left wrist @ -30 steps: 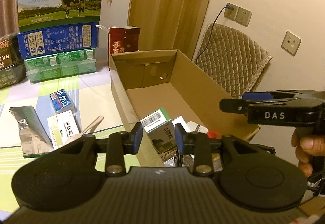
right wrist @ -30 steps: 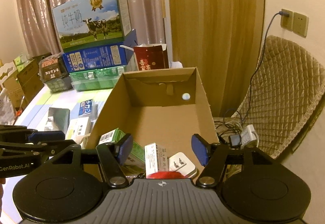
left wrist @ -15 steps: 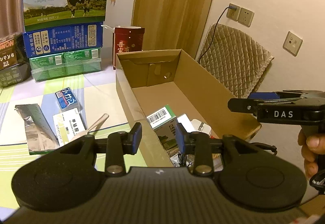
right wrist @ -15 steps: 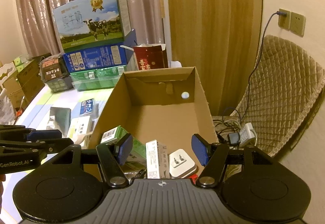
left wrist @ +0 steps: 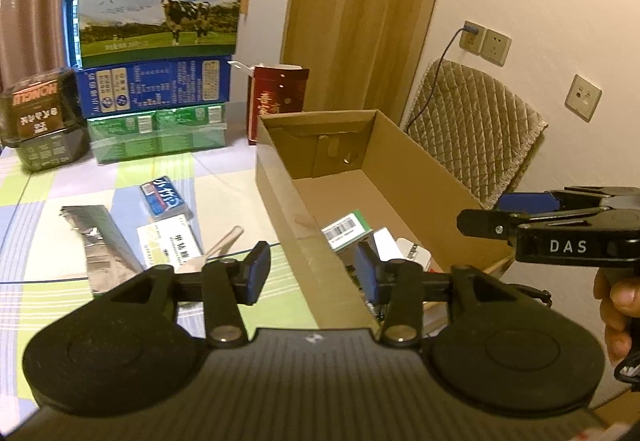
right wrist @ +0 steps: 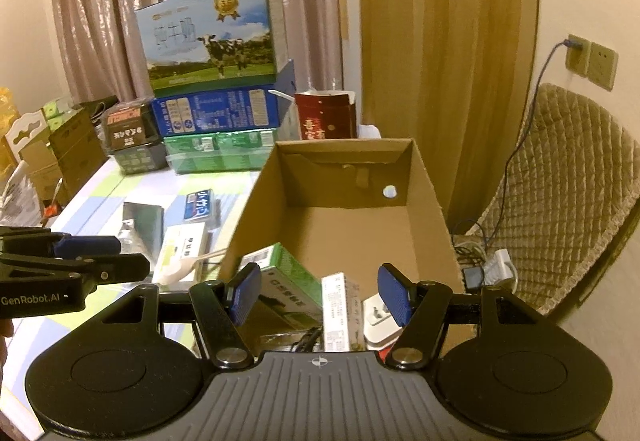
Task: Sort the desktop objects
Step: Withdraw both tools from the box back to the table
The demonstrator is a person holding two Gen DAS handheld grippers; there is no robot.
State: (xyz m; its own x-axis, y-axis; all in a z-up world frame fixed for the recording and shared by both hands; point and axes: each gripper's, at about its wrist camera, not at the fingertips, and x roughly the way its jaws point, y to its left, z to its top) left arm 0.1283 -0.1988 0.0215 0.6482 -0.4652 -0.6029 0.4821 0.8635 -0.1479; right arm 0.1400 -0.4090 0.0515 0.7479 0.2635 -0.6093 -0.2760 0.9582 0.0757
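Observation:
An open cardboard box (left wrist: 400,177) (right wrist: 348,225) stands at the table's right edge. Its near end holds a green barcode carton (left wrist: 346,231) (right wrist: 288,273), a white carton (right wrist: 340,305) and a white plug adapter (right wrist: 378,317). On the tablecloth lie a small blue box (left wrist: 164,197), a white-green box (left wrist: 168,245), a silver foil pouch (left wrist: 100,241) and a wooden spoon (left wrist: 224,241). My left gripper (left wrist: 312,273) hovers over the box's left wall, jaws opening, nothing between them. My right gripper (right wrist: 320,293) hangs open and empty above the box's near end.
Stacked milk cartons (left wrist: 160,1), a black box (left wrist: 40,113) and a red box (left wrist: 278,97) line the table's back. A quilted chair (right wrist: 560,201) stands right of the box, with a charger and cables (right wrist: 484,269) on the floor. A hand (left wrist: 616,305) holds the right gripper.
The left jaws have spread wider. Both grippers have drawn back from the box, so more of the table and the box's contents show.

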